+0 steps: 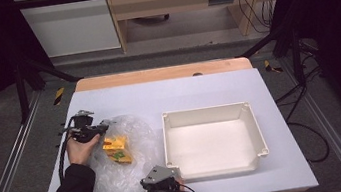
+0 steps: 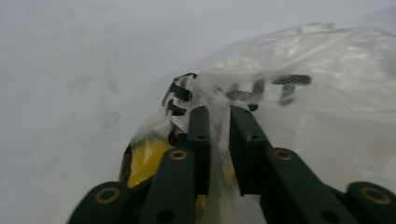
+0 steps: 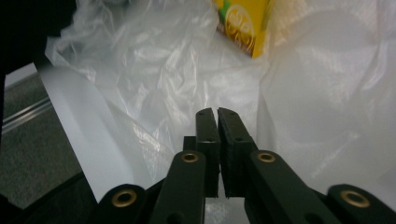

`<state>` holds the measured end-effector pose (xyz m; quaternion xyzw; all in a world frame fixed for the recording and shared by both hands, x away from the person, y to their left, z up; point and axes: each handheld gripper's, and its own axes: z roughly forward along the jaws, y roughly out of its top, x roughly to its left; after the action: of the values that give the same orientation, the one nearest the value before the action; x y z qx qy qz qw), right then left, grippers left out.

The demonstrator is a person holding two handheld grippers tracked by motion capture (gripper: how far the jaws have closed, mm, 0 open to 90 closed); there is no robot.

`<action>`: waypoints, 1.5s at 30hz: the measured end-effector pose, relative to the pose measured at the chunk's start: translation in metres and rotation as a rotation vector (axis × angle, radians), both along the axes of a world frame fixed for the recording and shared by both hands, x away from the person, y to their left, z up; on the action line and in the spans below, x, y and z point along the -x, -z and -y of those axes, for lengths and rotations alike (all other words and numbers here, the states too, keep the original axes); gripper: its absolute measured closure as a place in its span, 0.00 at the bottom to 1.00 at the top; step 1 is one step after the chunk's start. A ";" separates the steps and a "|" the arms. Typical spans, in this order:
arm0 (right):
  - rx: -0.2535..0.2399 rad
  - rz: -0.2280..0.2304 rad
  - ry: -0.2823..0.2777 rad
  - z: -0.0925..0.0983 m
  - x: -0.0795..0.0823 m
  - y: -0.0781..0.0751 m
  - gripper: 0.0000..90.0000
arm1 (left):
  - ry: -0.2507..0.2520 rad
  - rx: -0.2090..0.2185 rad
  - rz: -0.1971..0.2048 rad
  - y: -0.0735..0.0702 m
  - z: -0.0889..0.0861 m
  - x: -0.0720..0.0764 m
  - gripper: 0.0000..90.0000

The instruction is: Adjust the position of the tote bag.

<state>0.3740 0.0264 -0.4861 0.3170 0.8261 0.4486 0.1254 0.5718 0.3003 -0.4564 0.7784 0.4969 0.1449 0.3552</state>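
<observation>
Your left gripper has its jaws slightly apart with a fold of the plastic bag between them; your right gripper pinches the bag's near edge shut. The yellow carton lies inside, between both grippers. You're likely opening the bag; next, close firmly and pull apart.

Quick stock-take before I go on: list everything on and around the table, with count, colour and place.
plastic bag: one, clear, left half of the table.
carton: one, yellow with green, inside the bag.
bin: one, white, open-topped, right of the bag.
table: one, white top with a wooden far edge.
left gripper: black, at the bag's left edge, jaws slightly apart with bag film between them.
right gripper: black, at the bag's near edge, jaws together.
</observation>
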 end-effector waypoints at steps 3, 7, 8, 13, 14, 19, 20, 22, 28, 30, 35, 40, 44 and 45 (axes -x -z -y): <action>-0.030 0.024 0.005 0.004 0.000 -0.006 0.95 | -0.026 0.015 0.030 -0.011 -0.004 0.006 0.74; -0.089 0.088 0.017 0.012 0.001 -0.025 0.91 | -0.039 0.052 0.092 -0.032 -0.017 0.029 0.63; -0.100 0.095 0.020 0.013 0.001 -0.029 0.90 | -0.039 0.055 0.103 -0.035 -0.020 0.035 0.62; -0.153 0.157 0.019 0.019 0.003 -0.047 0.86 | -0.049 0.084 0.146 -0.044 -0.036 0.064 0.58; -0.162 0.167 0.022 0.019 0.002 -0.051 0.85 | -0.050 0.092 0.154 -0.044 -0.038 0.070 0.57; -0.183 0.217 0.043 0.022 -0.001 -0.066 0.76 | -0.033 0.095 0.152 -0.038 -0.043 0.087 0.63; -0.198 0.233 0.058 0.022 -0.003 -0.074 0.73 | -0.020 0.084 0.151 -0.034 -0.042 0.089 0.68; -0.201 0.261 0.072 0.023 -0.006 -0.080 0.70 | -0.018 0.080 0.157 -0.032 -0.040 0.087 0.81; -0.104 0.237 0.094 0.011 -0.032 -0.084 0.71 | 0.004 0.077 0.191 -0.036 -0.037 0.085 1.00; -0.064 0.205 0.102 0.007 -0.041 -0.083 0.83 | 0.004 0.088 0.205 -0.038 -0.037 0.085 1.00; -0.022 0.178 0.161 0.014 -0.051 -0.086 1.00 | 0.004 0.089 0.213 -0.040 -0.036 0.083 1.00; -0.050 0.194 0.253 0.037 -0.057 -0.089 1.00 | 0.004 0.075 0.208 -0.040 -0.035 0.080 1.00; -0.046 0.164 0.350 0.060 -0.070 -0.081 1.00 | 0.002 0.015 0.157 -0.027 -0.030 0.068 1.00; -0.046 0.164 0.350 0.060 -0.070 -0.081 1.00 | 0.002 0.015 0.157 -0.027 -0.030 0.068 1.00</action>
<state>0.4436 -0.0338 -0.4048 0.4211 0.7347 0.4633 0.2613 0.5038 0.3307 -0.4289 0.7624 0.4679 0.2013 0.3992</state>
